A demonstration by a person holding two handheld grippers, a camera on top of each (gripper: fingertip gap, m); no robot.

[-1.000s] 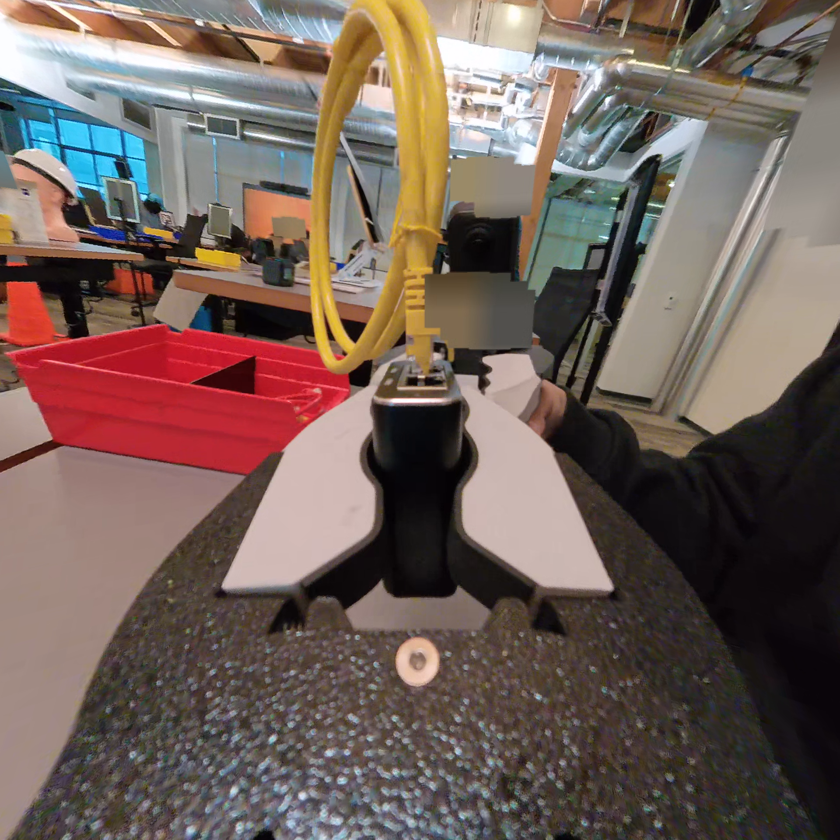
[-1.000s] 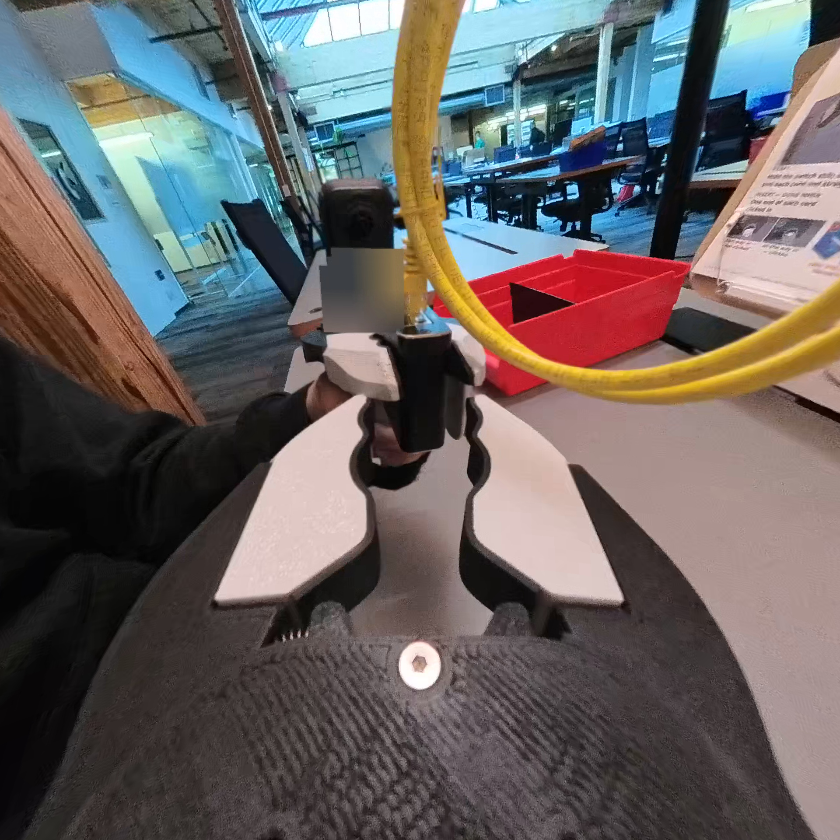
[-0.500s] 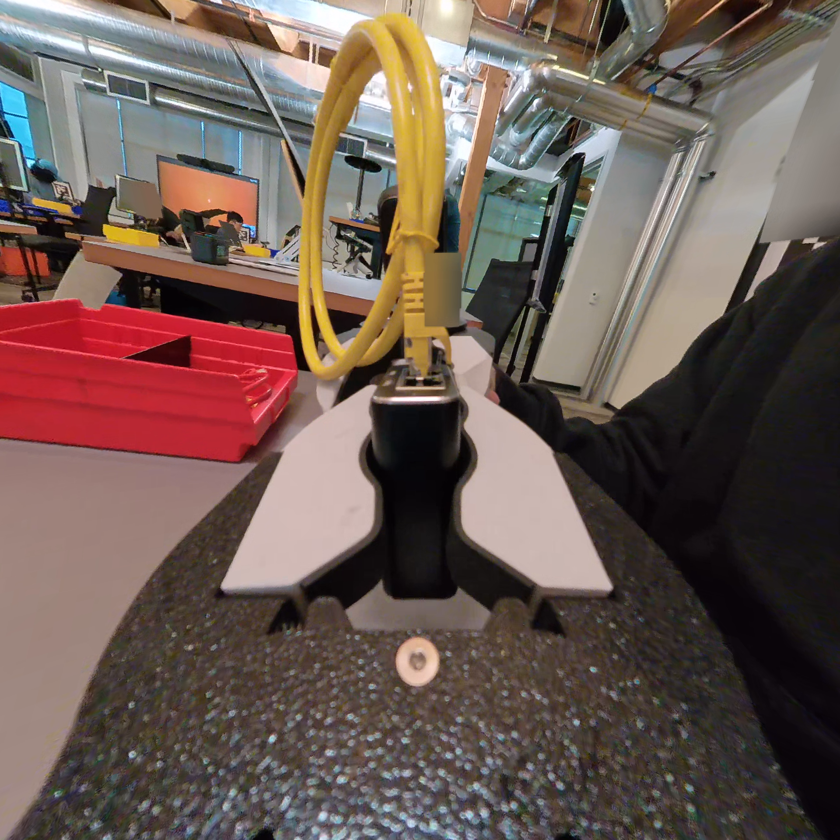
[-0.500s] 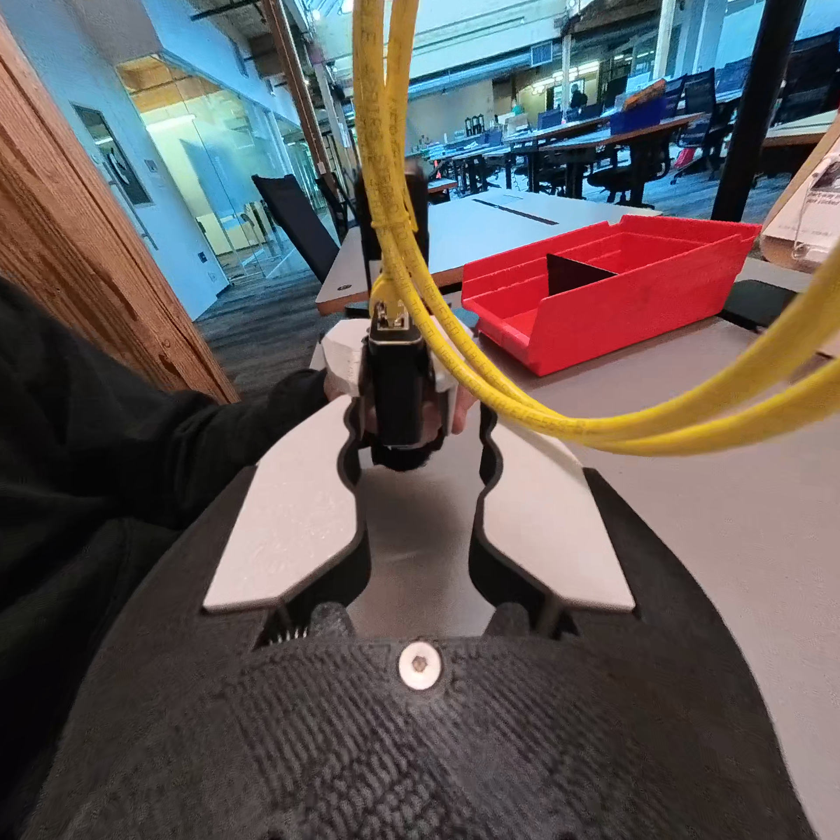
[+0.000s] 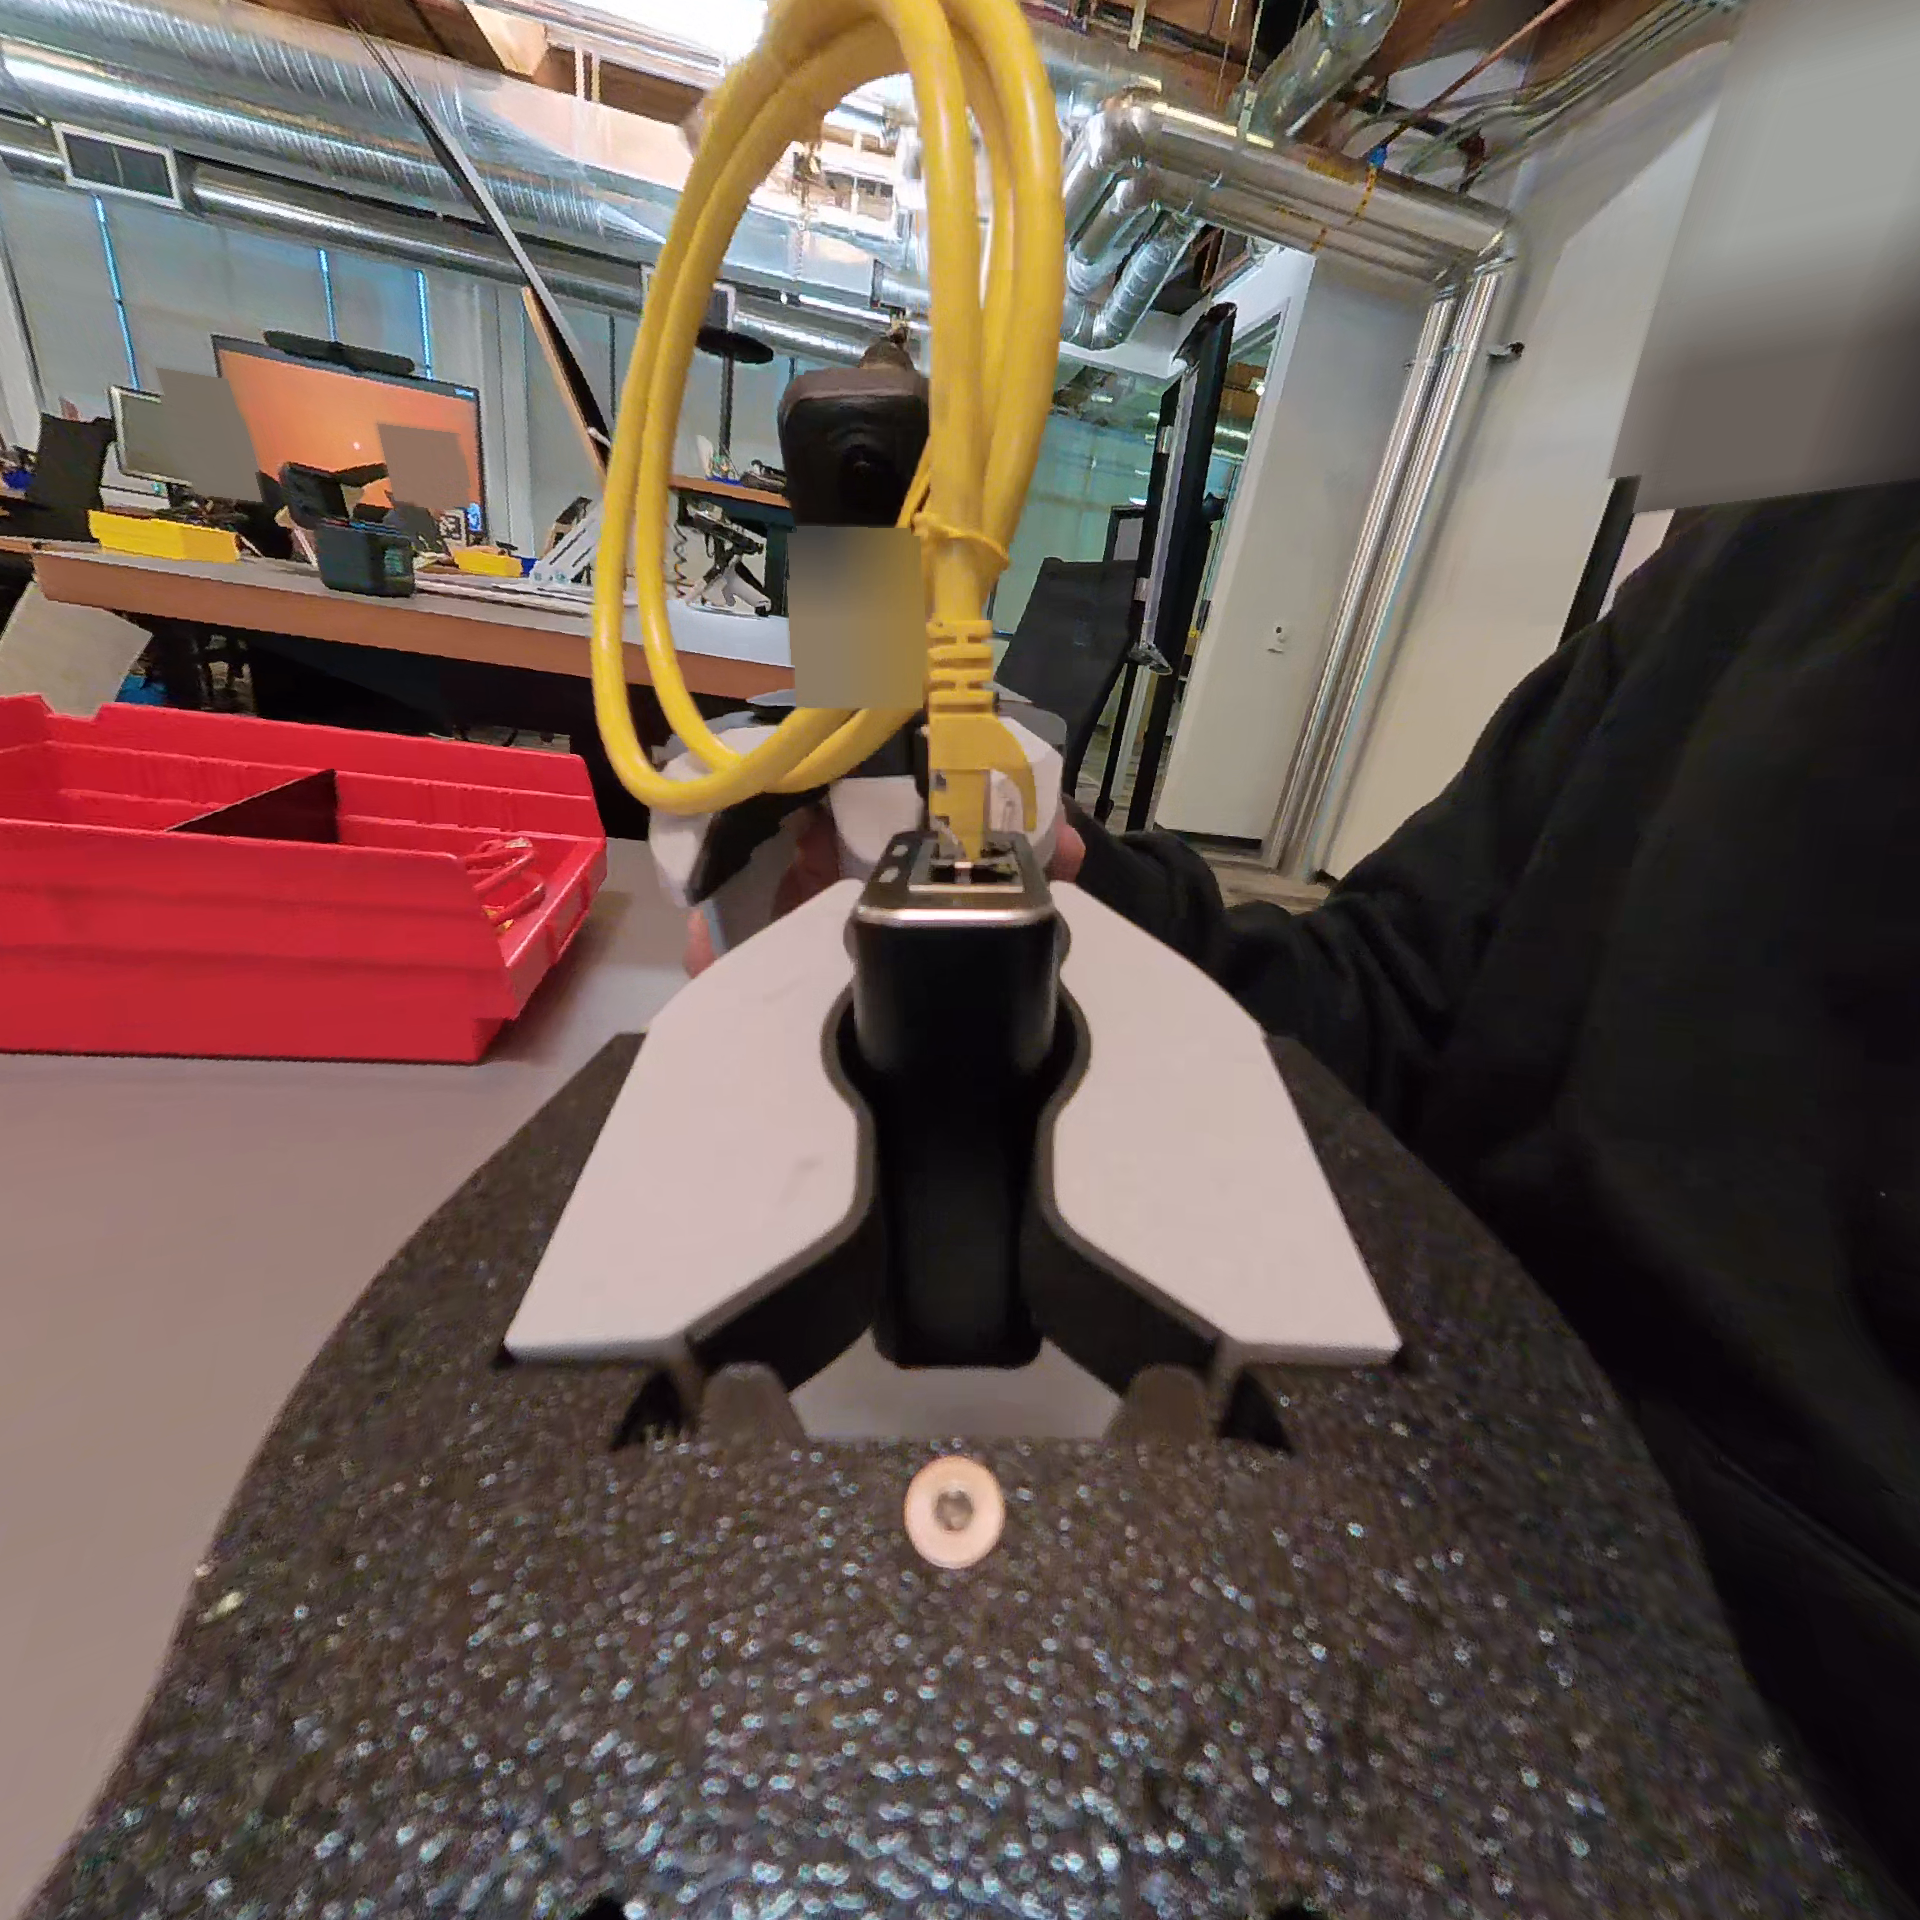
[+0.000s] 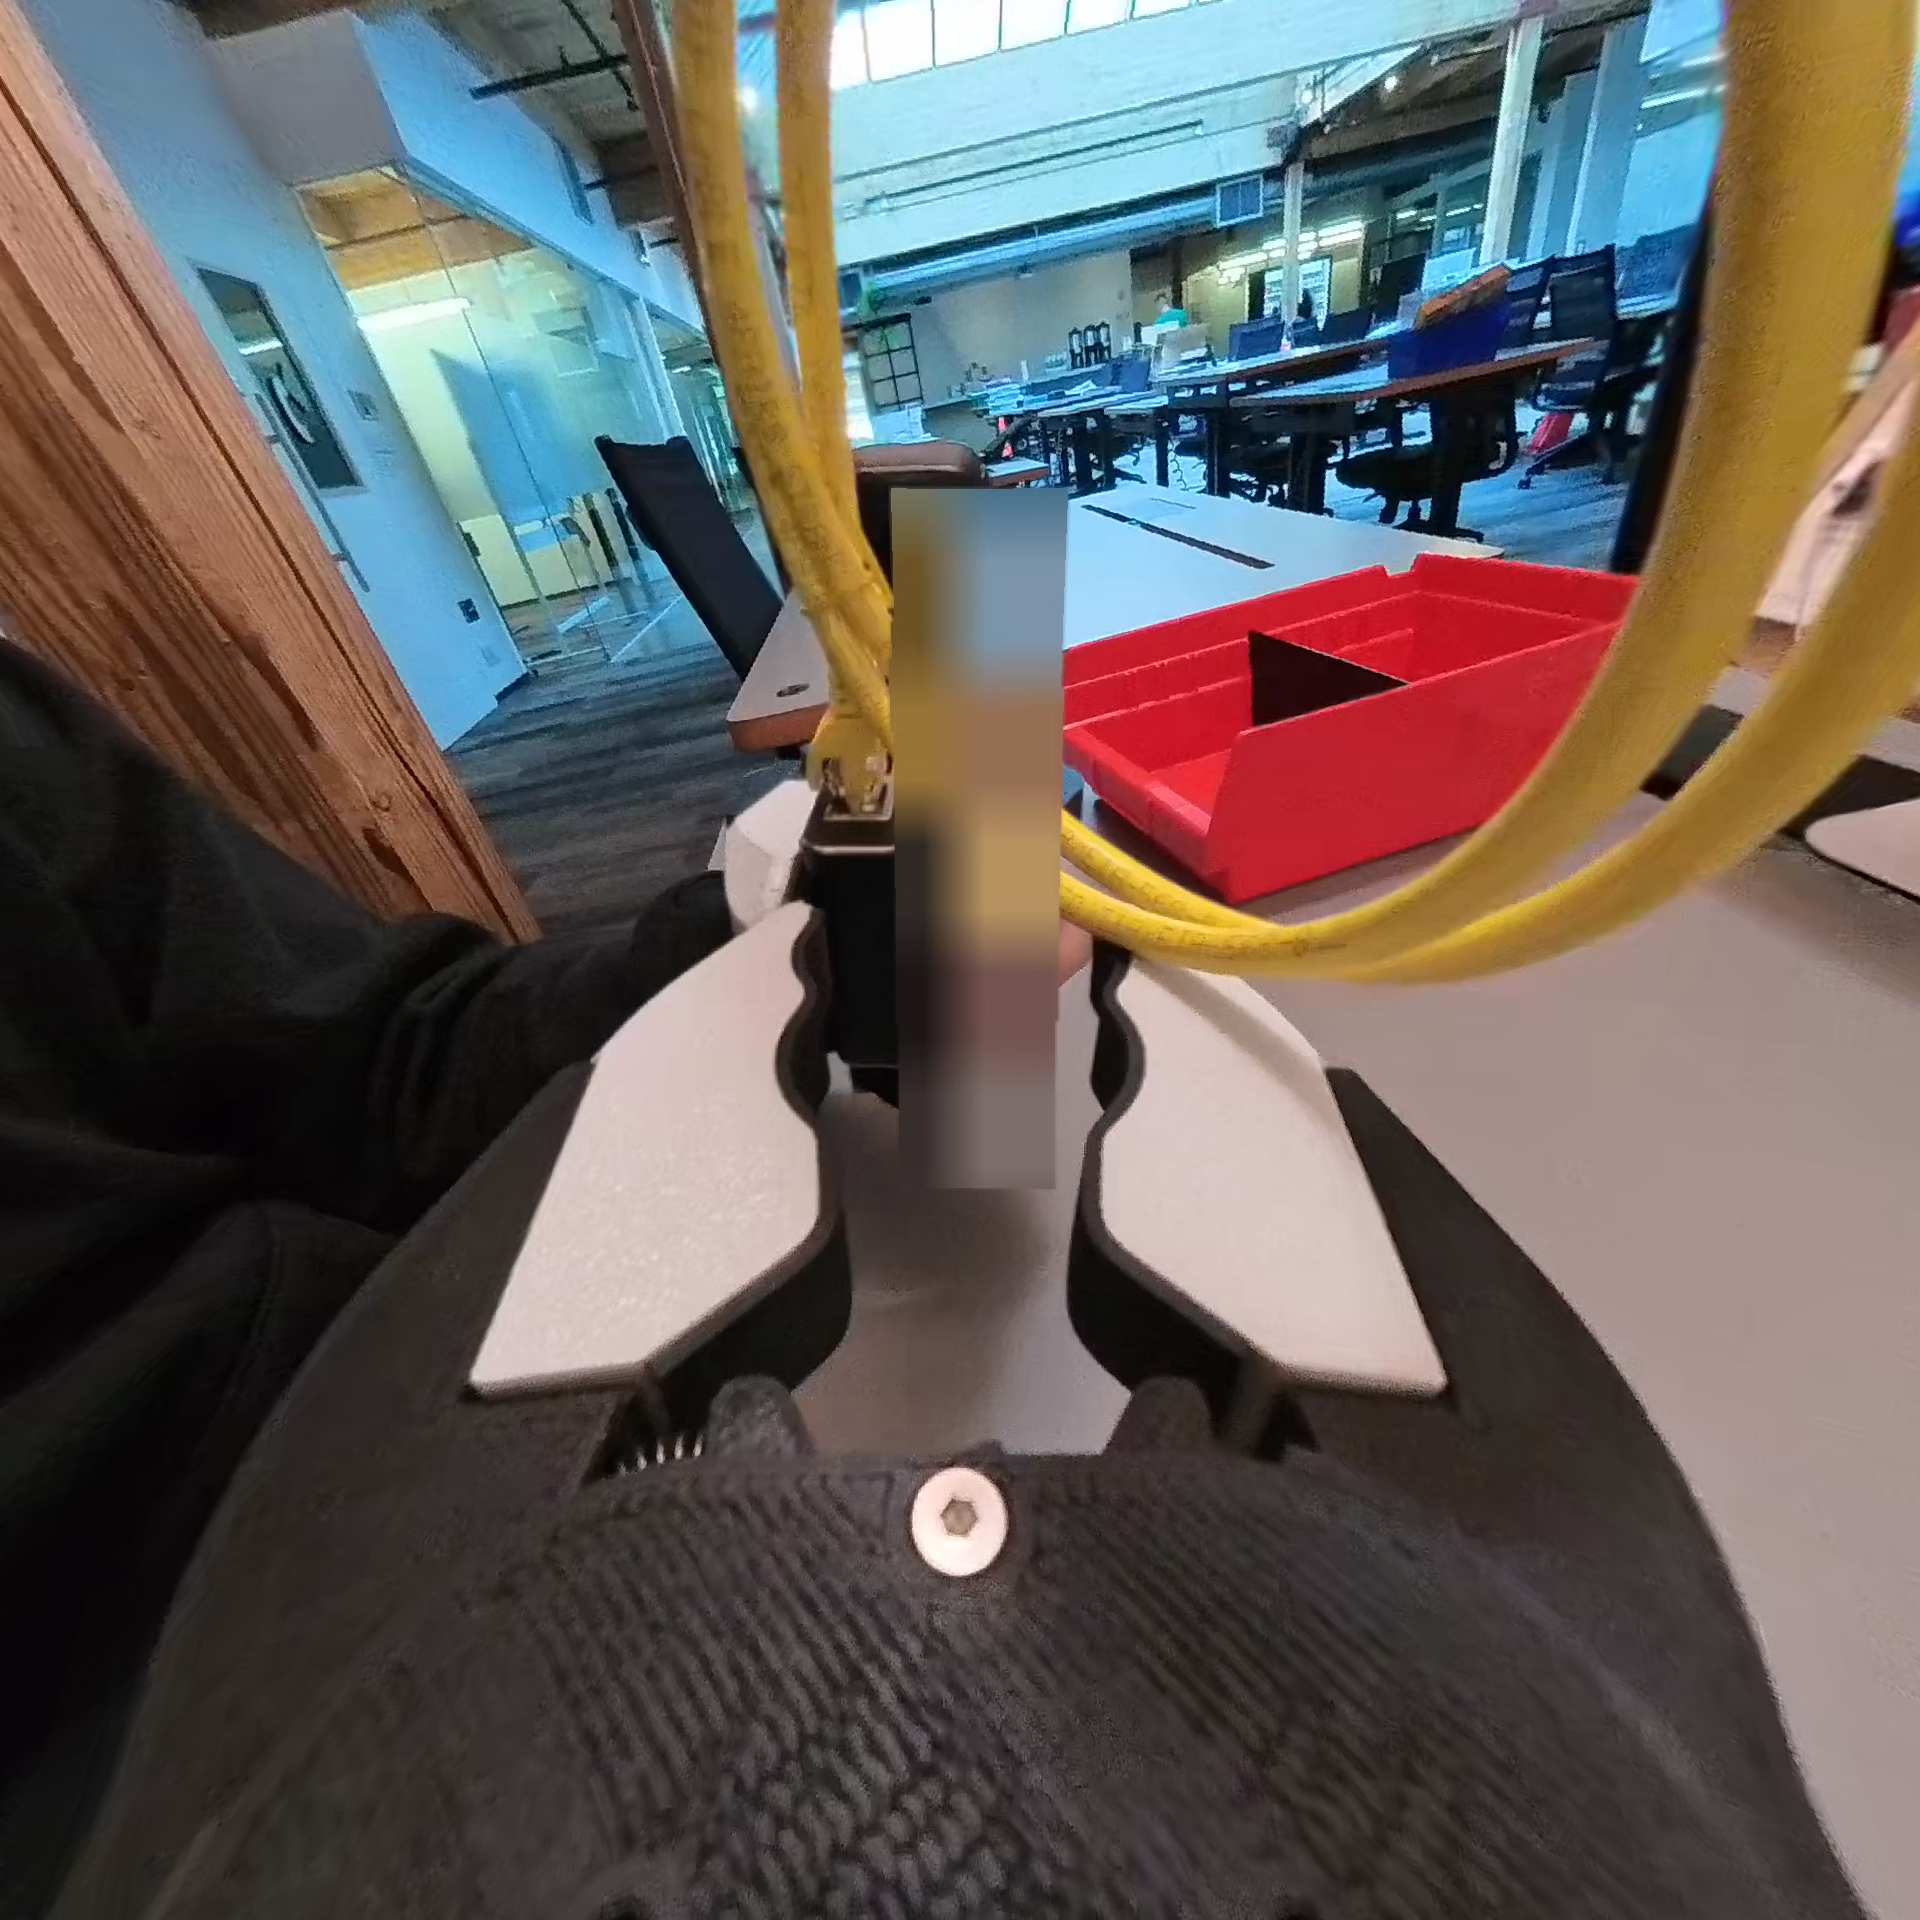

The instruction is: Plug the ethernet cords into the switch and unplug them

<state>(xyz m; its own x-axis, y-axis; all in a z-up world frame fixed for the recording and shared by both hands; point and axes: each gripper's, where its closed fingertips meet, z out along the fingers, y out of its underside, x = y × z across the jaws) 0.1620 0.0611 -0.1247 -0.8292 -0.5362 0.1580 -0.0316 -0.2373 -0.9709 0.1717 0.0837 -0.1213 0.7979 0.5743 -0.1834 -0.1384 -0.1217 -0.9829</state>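
Open-plan industrial office and workshop space.
Exposed silver ducts and timber beams under the ceiling; long work tables with a monitor and yellow bins; rows of desks with office chairs; glass partition walls, a wooden post, and a red parts bin on a grey tabletop.

Switch upright between left gripper fingers, cord plug in its top port, coil looping above. Bin on table, left. Right gripper opposite, just behind switch.
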